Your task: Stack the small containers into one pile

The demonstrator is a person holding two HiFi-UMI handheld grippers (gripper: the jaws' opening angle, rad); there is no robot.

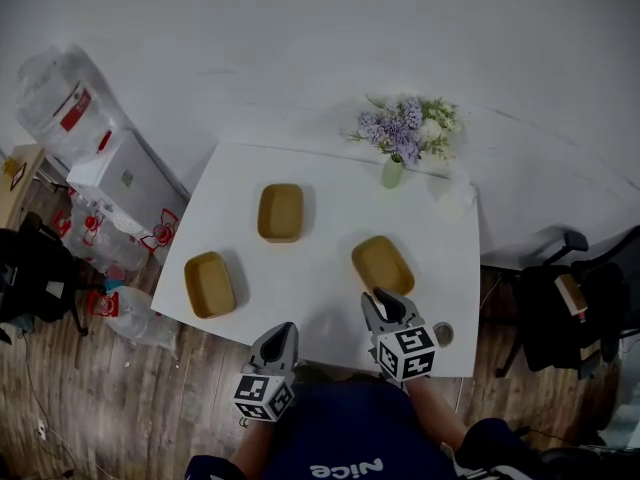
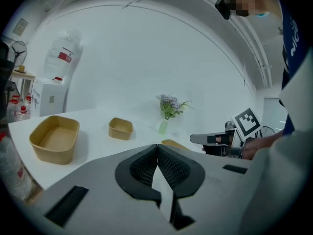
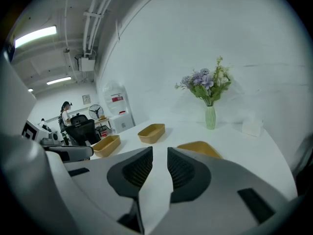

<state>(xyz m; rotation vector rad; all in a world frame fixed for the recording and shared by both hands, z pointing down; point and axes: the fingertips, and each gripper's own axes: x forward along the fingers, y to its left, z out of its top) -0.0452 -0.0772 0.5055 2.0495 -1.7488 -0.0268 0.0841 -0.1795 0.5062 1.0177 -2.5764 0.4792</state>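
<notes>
White table (image 1: 320, 273), three containers (image 1: 280, 212), wooden floor (image 1: 140, 398)

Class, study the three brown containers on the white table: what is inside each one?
Nothing shows inside the left container, middle container or right container; each bottom is bare. The right tongs may cover the right one's near rim.

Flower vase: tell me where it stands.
In the head view the flower vase stands at the far edge of the table, right of centre, beyond the right-hand container.
</notes>
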